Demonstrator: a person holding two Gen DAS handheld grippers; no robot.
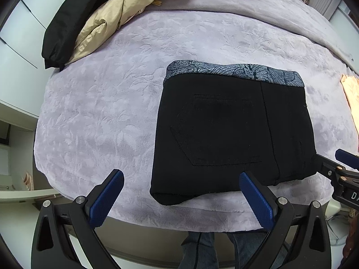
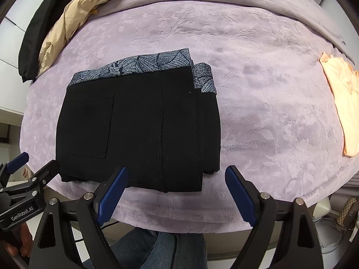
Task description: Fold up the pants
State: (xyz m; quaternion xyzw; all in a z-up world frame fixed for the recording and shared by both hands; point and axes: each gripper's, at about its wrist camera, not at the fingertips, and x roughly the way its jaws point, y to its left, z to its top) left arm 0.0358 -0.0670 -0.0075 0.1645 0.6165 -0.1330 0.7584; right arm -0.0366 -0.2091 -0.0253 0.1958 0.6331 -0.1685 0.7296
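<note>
Left wrist view: one pair of black pants [image 1: 224, 134], folded into a compact rectangle with its patterned blue waistband at the far edge, lies on the lilac bed cover [image 1: 101, 112]. The left tool [image 1: 181, 192] hangs above the near edge, its two blue pads spread wide with nothing between them. Two jackets, one black [image 1: 67, 22] and one tan [image 1: 116, 11], are heaped at the far left.

Right wrist view: the right tool [image 2: 176, 192] is likewise spread wide and empty over the pants [image 2: 139, 125]. One peach garment [image 2: 341, 103] lies well apart at the right.
</note>
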